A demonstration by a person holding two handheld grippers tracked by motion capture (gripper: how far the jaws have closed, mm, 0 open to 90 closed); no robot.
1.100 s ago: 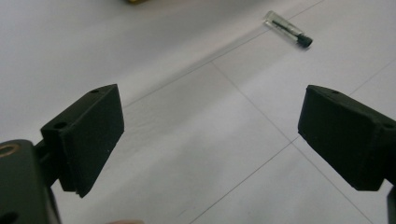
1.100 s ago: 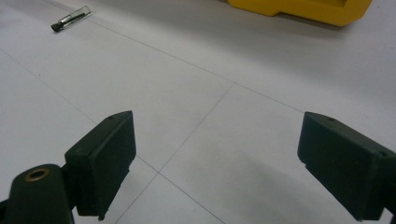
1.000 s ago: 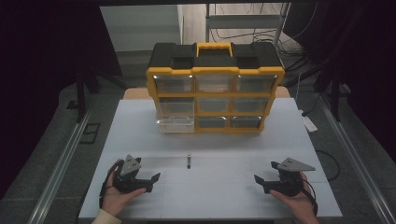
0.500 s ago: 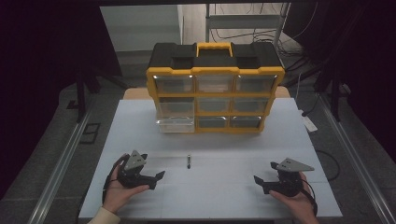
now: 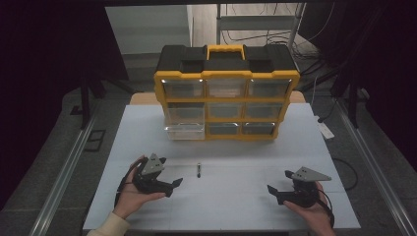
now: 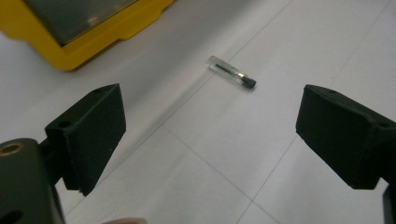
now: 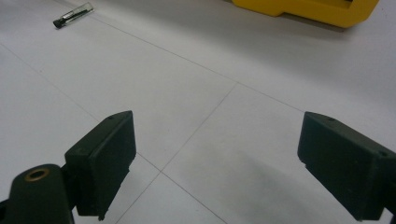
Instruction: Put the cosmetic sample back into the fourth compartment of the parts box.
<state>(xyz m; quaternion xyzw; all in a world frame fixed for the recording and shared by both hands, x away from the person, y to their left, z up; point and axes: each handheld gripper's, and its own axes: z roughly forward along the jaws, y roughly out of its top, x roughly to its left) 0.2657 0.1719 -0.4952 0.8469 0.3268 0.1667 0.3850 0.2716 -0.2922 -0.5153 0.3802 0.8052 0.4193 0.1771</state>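
A small clear tube with a black cap (image 5: 198,170) lies on the white table (image 5: 246,157), in front of the yellow and black drawer organizer (image 5: 226,81). My left gripper (image 5: 173,185) hovers just left of the tube and is open. Its jaws have just closed a little with nothing between them. In the left gripper view (image 6: 210,135) the tube (image 6: 232,74) lies ahead, beyond the jaws. My right gripper (image 5: 272,191) rests open at the front right, well away from the tube. The right gripper view (image 7: 215,158) has the tube (image 7: 72,16) far off at the upper left.
The organizer has three rows of clear drawers. Its bottom-left drawer (image 5: 185,131) stands pulled out toward me. Metal rails (image 5: 64,172) run along both sides of the table. A white power strip (image 5: 325,130) lies off the right edge.
My left hand has moved right toward the tube and risen slightly. The right hand has stayed where it was.
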